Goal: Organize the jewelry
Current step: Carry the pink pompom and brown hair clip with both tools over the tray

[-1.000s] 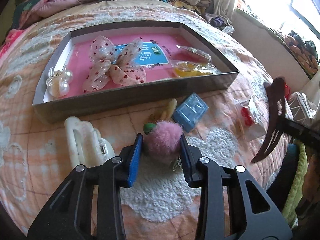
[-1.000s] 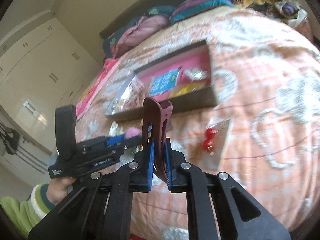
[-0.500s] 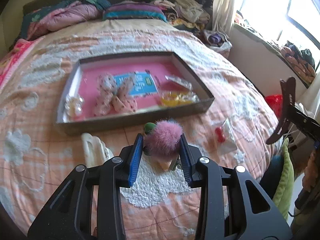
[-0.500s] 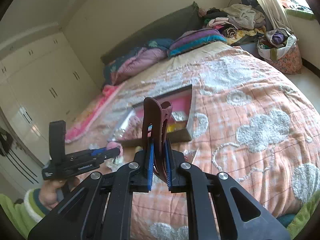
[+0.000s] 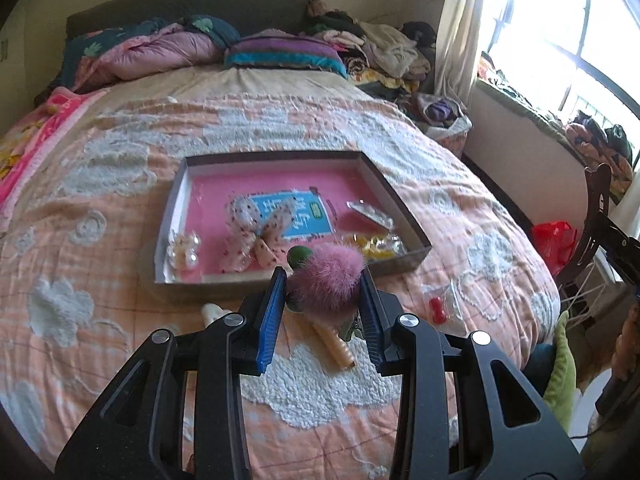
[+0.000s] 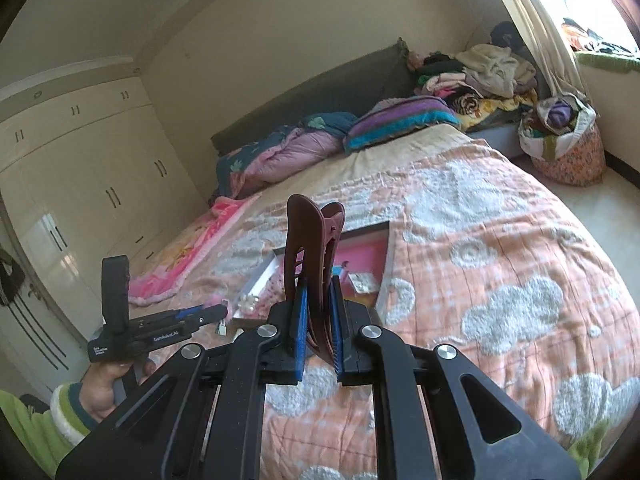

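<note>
In the left wrist view, a fluffy pink pom-pom clip is held tight between the blue fingers of the left gripper, up above the bed. Just past it, a flat box with a pink floor is seen on the bed. A spotted bow, pearl beads and a yellow packet are kept inside it. A small bag with red beads is seen on the blanket to the right.

In the right wrist view, a dark brown hair claw is pinched upright by the right gripper. The fingers are set narrow around it. The box is seen behind it.
</note>
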A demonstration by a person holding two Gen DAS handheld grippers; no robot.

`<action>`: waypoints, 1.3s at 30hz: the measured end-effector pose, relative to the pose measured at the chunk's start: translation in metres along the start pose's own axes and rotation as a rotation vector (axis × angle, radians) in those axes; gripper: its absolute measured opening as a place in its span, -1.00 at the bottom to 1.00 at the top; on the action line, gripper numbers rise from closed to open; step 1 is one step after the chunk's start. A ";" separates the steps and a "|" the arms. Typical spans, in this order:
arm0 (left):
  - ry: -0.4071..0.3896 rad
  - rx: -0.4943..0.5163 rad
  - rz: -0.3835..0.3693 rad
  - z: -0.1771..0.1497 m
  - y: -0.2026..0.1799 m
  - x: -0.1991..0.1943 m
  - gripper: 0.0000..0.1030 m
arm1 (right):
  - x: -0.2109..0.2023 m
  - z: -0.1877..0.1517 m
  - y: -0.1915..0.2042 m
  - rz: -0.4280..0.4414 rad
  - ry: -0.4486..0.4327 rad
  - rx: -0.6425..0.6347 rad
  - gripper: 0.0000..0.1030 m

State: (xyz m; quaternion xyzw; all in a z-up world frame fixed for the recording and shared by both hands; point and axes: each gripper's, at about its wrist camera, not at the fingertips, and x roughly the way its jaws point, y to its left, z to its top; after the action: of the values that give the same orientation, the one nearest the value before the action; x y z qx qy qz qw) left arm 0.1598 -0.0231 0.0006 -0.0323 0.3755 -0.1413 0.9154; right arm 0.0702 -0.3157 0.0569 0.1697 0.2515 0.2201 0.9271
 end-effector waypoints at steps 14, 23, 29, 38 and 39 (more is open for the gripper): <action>-0.068 -0.007 -0.015 0.032 0.013 -0.006 -0.47 | 0.032 0.035 0.036 0.052 -0.003 -0.078 -0.81; -0.086 -0.012 -0.018 0.051 0.016 0.006 -0.47 | 0.073 0.054 0.047 0.095 0.037 -0.083 -0.81; -0.066 -0.006 -0.006 0.059 0.020 0.027 -0.47 | 0.114 0.061 0.044 0.102 0.091 -0.081 -0.81; 0.002 0.014 -0.008 0.053 0.019 0.075 -0.46 | 0.176 0.050 0.023 0.070 0.200 -0.039 -0.81; 0.008 0.013 -0.010 0.052 0.019 0.078 -0.46 | 0.181 0.047 0.020 0.068 0.210 -0.033 -0.81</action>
State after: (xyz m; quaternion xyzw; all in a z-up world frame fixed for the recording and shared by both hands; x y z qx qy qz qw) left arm 0.2531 -0.0289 -0.0185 -0.0277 0.3780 -0.1484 0.9134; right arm 0.2303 -0.2190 0.0331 0.1387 0.3379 0.2721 0.8903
